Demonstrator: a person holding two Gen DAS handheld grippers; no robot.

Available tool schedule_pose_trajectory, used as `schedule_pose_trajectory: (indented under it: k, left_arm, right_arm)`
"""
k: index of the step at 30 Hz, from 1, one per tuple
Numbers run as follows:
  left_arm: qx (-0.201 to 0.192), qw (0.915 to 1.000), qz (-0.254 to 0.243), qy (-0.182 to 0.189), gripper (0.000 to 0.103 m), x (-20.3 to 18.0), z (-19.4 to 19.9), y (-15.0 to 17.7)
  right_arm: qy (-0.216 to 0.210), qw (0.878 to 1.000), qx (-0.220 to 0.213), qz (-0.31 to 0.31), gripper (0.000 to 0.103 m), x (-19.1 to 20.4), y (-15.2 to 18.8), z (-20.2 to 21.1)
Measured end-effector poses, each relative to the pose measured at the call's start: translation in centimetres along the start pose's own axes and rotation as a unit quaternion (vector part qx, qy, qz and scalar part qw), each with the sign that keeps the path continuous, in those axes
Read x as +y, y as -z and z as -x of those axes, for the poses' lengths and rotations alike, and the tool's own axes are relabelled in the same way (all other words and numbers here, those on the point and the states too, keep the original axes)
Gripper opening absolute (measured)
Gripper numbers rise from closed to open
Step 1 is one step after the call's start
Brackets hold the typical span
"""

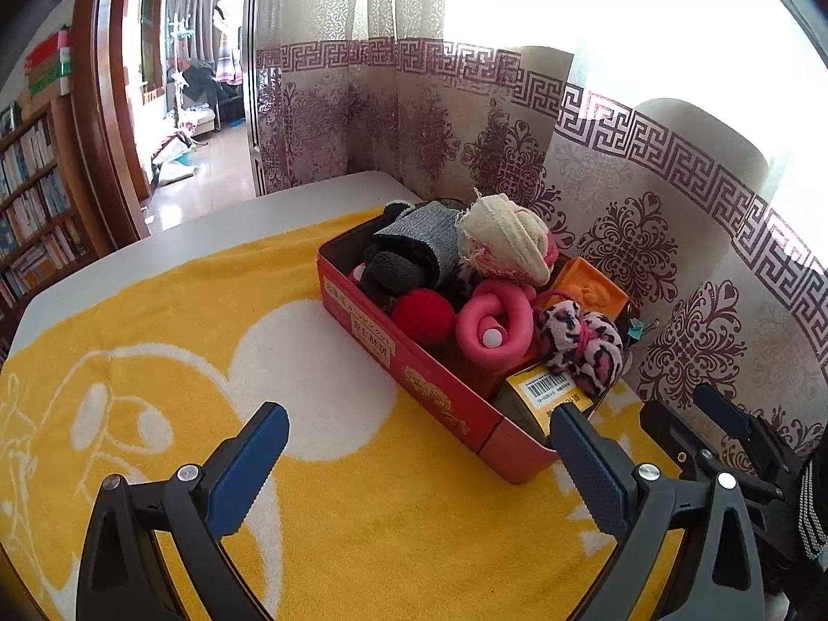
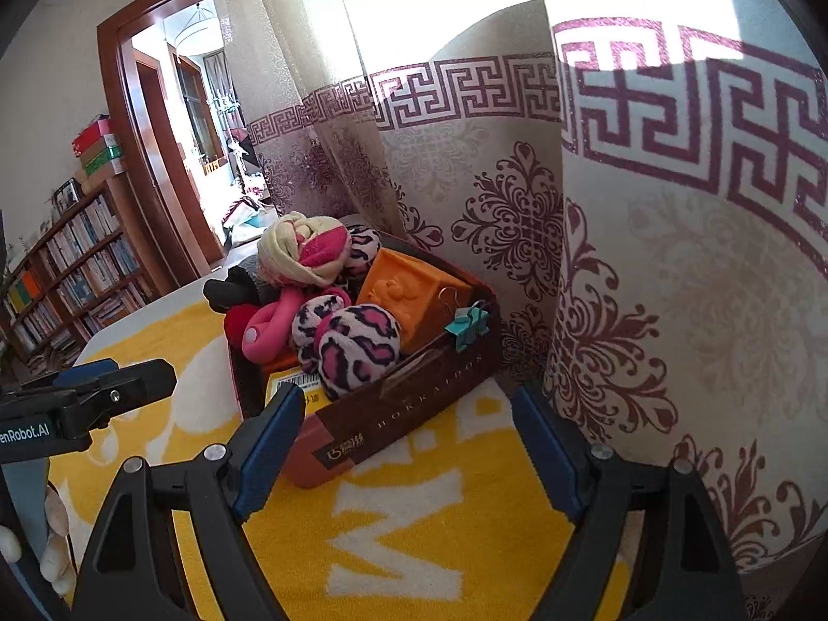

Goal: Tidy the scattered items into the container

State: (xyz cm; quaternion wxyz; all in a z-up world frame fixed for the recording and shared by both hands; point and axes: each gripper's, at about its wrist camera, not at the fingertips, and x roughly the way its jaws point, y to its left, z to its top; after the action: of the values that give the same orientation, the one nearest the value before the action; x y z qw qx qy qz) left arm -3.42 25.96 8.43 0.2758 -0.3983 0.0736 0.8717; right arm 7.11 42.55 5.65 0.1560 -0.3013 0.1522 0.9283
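**Tin full, both grippers empty above the towel**

Red tin (image 1: 440,393) on yellow towel (image 1: 171,321), at the far right edge of the white table (image 1: 217,217), just beside the patterned curtain (image 1: 647,238). Packed above the rim. Seen in the left wrist view: grey knit piece (image 1: 424,238) and black fleece item (image 1: 388,269) at the far end, cream rolled sock (image 1: 509,243) on top, red pompom ball (image 1: 423,316) against the near long wall, pink foam twist (image 1: 497,321) with a white tip beside it, leopard-print sock roll (image 1: 579,346) toward the near corner, orange block (image 1: 587,284) behind it, yellow barcode-labelled pack (image 1: 548,393) at the near end. In the right wrist view: teal binder clip (image 2: 468,328) perched on the tin's curtain-side rim, next to the orange block.

Left gripper (image 1: 419,460): blue-padded fingers (image 1: 248,471) spread wide, nothing between them; right finger overlaps the tin's near corner in view, contact not determinable.

Right gripper (image 2: 409,445): jaws apart, nothing held; tin's brown end wall visible between the fingers, clear of the pads (image 2: 271,445).

No loose items visible on the towel in either view.
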Motion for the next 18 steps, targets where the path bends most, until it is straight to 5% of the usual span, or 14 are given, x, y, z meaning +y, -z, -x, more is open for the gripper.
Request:
schedule_pose_trajectory:
  k: [9, 18]
  left_arm:
    - [-0.039, 0.9975, -0.015, -0.057, 0.102, -2.7, 2.4, -1.4]
    - [-0.02, 0.9997, -0.004, -0.014, 0.102, -3.5, 1.6, -1.5]
  right_arm:
    - [0.003, 1.0, -0.004, -0.017, 0.085, -1.7, 0.6, 0.6]
    - [0.0, 1.0, -0.001, -0.017, 0.085, -1.6, 1.2, 0.4]
